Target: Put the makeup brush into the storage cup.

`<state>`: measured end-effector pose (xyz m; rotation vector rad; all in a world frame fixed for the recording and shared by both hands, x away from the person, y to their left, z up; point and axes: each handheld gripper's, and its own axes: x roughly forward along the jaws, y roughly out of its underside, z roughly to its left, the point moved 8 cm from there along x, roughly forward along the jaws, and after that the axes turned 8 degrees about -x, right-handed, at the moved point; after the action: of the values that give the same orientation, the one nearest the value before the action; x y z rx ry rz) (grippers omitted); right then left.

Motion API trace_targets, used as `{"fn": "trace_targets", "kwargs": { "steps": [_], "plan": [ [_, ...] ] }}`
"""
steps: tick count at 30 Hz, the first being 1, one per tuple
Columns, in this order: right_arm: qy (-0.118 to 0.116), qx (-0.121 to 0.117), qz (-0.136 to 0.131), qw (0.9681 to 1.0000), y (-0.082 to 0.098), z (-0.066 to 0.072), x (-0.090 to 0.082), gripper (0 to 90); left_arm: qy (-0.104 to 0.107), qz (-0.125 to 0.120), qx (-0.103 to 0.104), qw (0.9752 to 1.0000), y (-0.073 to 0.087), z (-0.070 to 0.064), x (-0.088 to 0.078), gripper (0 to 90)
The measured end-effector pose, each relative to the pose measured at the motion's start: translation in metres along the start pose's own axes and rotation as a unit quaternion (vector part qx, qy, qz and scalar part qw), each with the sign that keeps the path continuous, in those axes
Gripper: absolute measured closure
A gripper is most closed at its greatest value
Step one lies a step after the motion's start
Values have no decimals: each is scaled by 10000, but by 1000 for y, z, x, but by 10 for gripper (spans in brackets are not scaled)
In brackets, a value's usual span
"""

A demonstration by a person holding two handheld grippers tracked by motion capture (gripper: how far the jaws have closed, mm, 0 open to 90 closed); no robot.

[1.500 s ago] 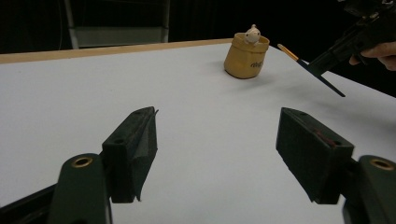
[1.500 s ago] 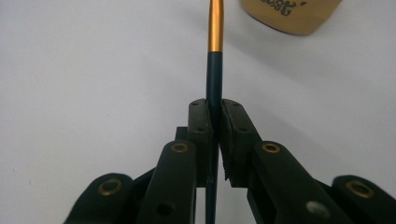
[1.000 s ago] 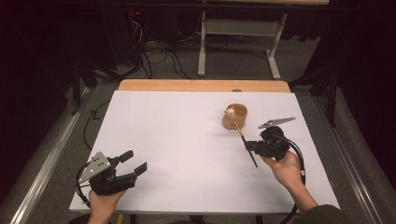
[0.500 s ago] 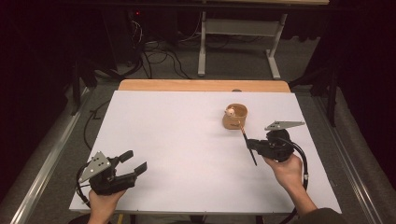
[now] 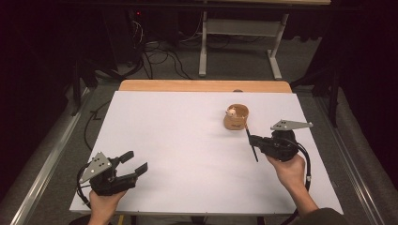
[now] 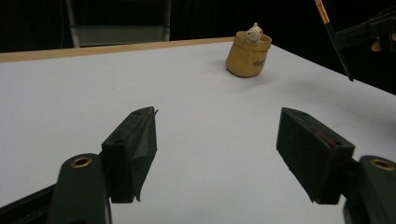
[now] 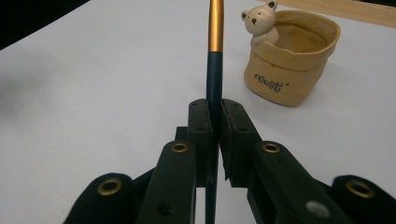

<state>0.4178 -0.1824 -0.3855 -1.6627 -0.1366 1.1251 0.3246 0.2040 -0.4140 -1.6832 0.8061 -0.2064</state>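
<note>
The pen (image 7: 215,56) is dark teal along its body, and its upper part is gold. The small pot (image 7: 292,65) is yellow-tan like a sack, with dark letters on the front, and the little bear (image 7: 259,21) on its rim is cream white. The desk (image 5: 187,140) has a plain white top, and its far edge is light wood. Both grippers are black with brass-coloured rivets, and each one has a grey plate on top.
</note>
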Motion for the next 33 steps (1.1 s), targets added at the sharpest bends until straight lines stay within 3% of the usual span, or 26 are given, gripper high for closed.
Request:
{"fn": "trace_targets", "kwargs": {
  "steps": [12, 16, 22, 27, 33],
  "plan": [
    [91, 25, -67, 9999, -10, -5, 0, 855, 4, 20, 9, 10000, 0, 0, 0, 294],
    [112, 1, -160, 9998, -14, -8, 1, 855, 15, 8, -8, 10000, 0, 0, 1, 296],
    [94, 160, -282, 9994, -20, -12, 3, 855, 18, 13, -7, 10000, 0, -1, 1, 295],
    [146, 111, -473, 9987, -25, -18, 4, 855, 17, 9, -6, 10000, 0, -1, 1, 295],
    [181, 174, -479, 9985, -30, -25, 4, 855, 12, 8, -2, 10000, 0, 0, 0, 295]
  ]
}}
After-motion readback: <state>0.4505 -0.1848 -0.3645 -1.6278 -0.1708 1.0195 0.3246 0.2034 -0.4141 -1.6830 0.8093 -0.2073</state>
